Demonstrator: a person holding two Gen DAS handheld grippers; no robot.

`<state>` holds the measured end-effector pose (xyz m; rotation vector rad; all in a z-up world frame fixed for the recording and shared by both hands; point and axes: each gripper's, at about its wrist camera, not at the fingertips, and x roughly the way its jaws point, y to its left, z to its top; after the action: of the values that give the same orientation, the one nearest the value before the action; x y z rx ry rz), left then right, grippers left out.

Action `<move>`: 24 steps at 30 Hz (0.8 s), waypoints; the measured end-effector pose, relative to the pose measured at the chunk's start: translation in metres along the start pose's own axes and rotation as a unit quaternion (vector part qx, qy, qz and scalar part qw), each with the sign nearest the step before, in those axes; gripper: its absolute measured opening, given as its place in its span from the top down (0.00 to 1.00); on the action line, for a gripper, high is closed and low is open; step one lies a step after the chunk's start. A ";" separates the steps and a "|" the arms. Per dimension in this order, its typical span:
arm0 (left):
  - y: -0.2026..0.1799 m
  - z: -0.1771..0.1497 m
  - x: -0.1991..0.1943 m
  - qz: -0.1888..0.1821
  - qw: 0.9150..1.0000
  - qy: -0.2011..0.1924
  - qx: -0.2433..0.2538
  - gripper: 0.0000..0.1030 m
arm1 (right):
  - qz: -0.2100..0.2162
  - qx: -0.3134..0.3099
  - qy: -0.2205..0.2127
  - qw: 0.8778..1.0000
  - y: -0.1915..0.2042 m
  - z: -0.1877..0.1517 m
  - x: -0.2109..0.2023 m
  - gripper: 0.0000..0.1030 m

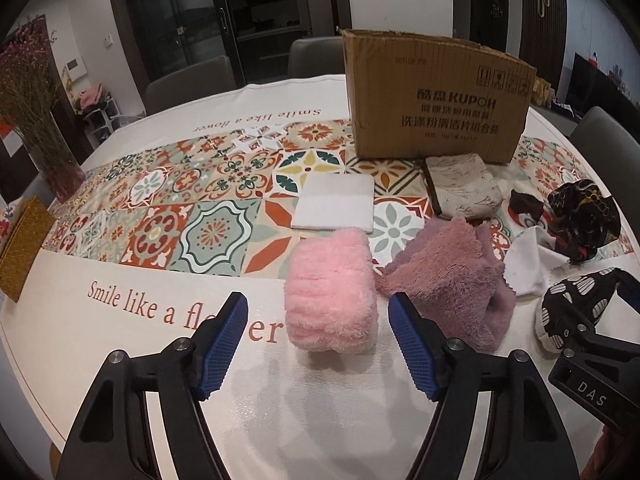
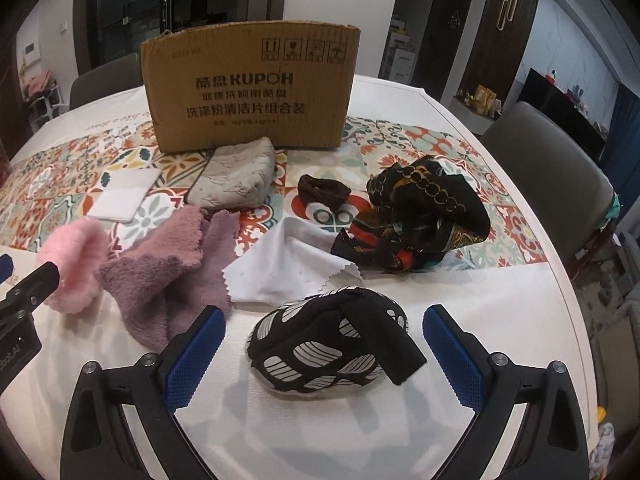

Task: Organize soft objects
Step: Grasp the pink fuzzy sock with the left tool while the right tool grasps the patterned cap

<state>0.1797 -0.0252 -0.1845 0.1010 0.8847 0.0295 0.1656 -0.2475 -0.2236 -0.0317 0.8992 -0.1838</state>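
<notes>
My left gripper [image 1: 318, 312] is open, its blue pads on either side of a rolled pink fluffy towel [image 1: 332, 292], also seen in the right wrist view [image 2: 74, 266]. A mauve fleece cloth [image 1: 444, 276] [image 2: 168, 276] lies to its right. My right gripper [image 2: 324, 330] is open around a black-and-white patterned pouch [image 2: 336, 348] [image 1: 576, 300]. Behind lie a white cloth [image 2: 288, 266], a black patterned scarf [image 2: 420, 220], a brown hair band [image 2: 322, 194], a beige printed cloth [image 2: 236, 178] and a white folded square [image 1: 336, 202].
An open cardboard box [image 1: 436, 96] [image 2: 250, 88] stands at the back of the round table [image 1: 80, 332]. A vase of dried flowers [image 1: 36, 116] and a woven yellow box [image 1: 20, 248] stand at the left. Chairs [image 2: 548, 172] ring the table.
</notes>
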 end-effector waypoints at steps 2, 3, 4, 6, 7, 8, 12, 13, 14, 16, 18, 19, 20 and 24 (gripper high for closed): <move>-0.001 0.000 0.007 0.001 1.000 0.006 0.002 0.30 | -0.002 -0.004 0.005 1.000 0.001 -0.001 0.005 0.04; -0.002 -0.001 0.010 0.001 1.000 0.009 0.003 0.30 | -0.002 -0.005 0.006 1.000 0.001 -0.001 0.007 0.05; -0.002 -0.001 0.014 0.001 1.000 0.012 0.002 0.32 | -0.002 -0.006 0.009 1.000 0.001 -0.001 0.009 0.08; -0.002 -0.002 0.021 0.001 1.000 0.018 0.000 0.36 | -0.002 -0.009 0.014 1.000 0.002 -0.002 0.011 0.12; -0.002 -0.003 0.024 0.002 1.000 0.021 0.001 0.40 | -0.001 -0.011 0.018 1.000 0.003 -0.003 0.013 0.15; -0.003 -0.003 0.026 0.002 1.000 0.024 0.001 0.45 | -0.002 -0.014 0.022 1.000 0.003 -0.003 0.015 0.15; -0.006 -0.005 0.033 -0.002 0.999 0.032 0.004 0.58 | 0.000 -0.020 0.023 1.000 0.002 -0.004 0.015 0.22; -0.006 -0.005 0.034 -0.004 0.999 0.033 0.004 0.59 | 0.001 -0.021 0.024 1.000 0.002 -0.004 0.015 0.27; -0.007 -0.006 0.034 -0.006 0.999 0.033 0.005 0.59 | 0.001 -0.023 0.024 0.999 0.002 -0.005 0.015 0.30; -0.009 -0.007 0.033 -0.005 0.999 0.031 0.008 0.60 | 0.005 -0.026 0.027 0.999 0.001 -0.006 0.015 0.39; -0.010 -0.007 0.030 -0.004 1.000 0.027 0.013 0.61 | 0.010 -0.024 0.029 0.999 -0.001 -0.006 0.014 0.44; -0.011 -0.007 0.027 -0.004 1.000 0.024 0.014 0.61 | 0.012 -0.024 0.030 0.999 -0.002 -0.006 0.013 0.46; -0.012 -0.007 0.024 -0.003 1.000 0.021 0.015 0.61 | 0.015 -0.023 0.030 0.999 -0.004 -0.006 0.012 0.47; -0.015 -0.007 0.011 -0.005 1.000 0.010 0.017 0.66 | 0.023 -0.022 0.023 0.999 -0.009 -0.005 0.001 0.50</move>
<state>0.1812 -0.0387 -0.1988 0.1277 0.9065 0.0072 0.1607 -0.2565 -0.2268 -0.0478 0.9486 -0.1223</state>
